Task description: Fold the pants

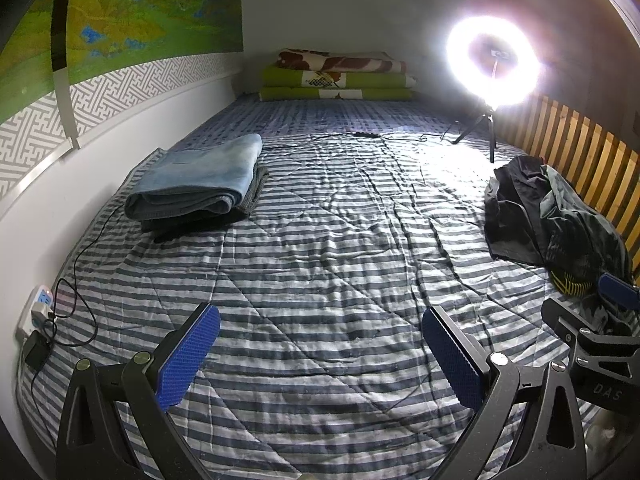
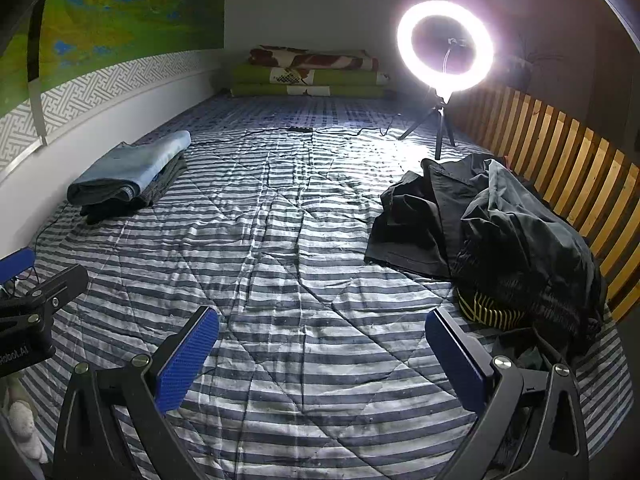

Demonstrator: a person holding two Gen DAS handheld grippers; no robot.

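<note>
A heap of dark, unfolded pants [image 2: 488, 232] lies crumpled on the right side of the striped bed, against the wooden rail; the same heap [image 1: 548, 216] shows at the right in the left wrist view. Across the bed by the wall sits a stack of folded pants [image 1: 196, 184], light blue denim on top of darker pairs, also seen as the folded stack [image 2: 128, 174]. My left gripper [image 1: 320, 354] hovers open over bare quilt, holding nothing. My right gripper [image 2: 322, 354] is open too, its right finger just short of the dark heap.
The striped quilt [image 1: 320, 240] covers the bed. A lit ring light [image 2: 444, 46] on a small tripod stands at the far right, its cable across the bed. Folded blankets [image 1: 340, 76] are stacked at the far end. A power strip [image 1: 40, 304] with cables lies by the left wall. A wooden slat rail [image 2: 560, 160] borders the right.
</note>
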